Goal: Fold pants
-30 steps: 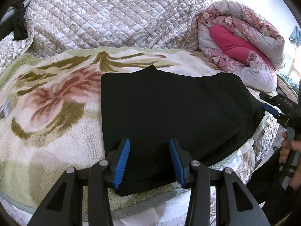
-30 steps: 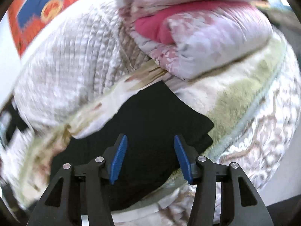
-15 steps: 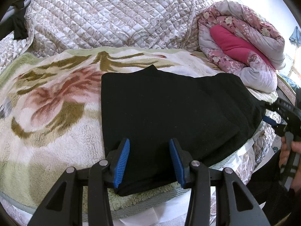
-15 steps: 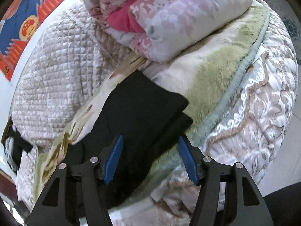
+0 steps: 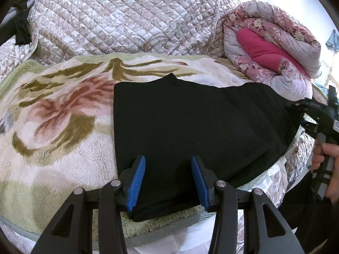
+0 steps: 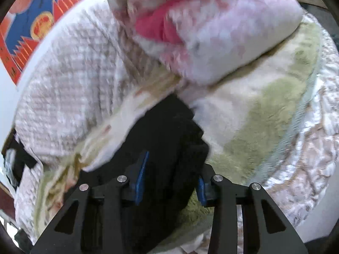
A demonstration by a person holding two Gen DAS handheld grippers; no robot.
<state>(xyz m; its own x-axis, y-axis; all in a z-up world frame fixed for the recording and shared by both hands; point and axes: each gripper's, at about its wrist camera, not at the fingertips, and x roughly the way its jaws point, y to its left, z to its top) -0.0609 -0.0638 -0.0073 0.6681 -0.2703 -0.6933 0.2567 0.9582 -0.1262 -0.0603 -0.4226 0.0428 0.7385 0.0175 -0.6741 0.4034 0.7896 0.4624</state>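
Observation:
Black pants (image 5: pixel 186 124) lie folded flat on a floral fleece blanket (image 5: pixel 53 127) on the bed. My left gripper (image 5: pixel 168 180) is open, its blue pads on either side of the near edge of the pants. My right gripper (image 6: pixel 170 178) is open with the right end of the pants (image 6: pixel 169 139) between its pads; that view is blurred. The right gripper also shows in the left wrist view (image 5: pixel 315 114), at the pants' right end, held by a hand.
A quilted bedspread (image 5: pixel 118 17) rises behind the blanket. A rolled pink floral duvet (image 5: pixel 271 48) lies at the back right, close to the pants' right end. The bed's front edge (image 5: pixel 180 232) runs just below the left gripper. A red and blue poster (image 6: pixel 31 25) hangs on the wall.
The right gripper has moved in onto the right end of the pants, so the fabric now lies between its pads. The left gripper has not moved.

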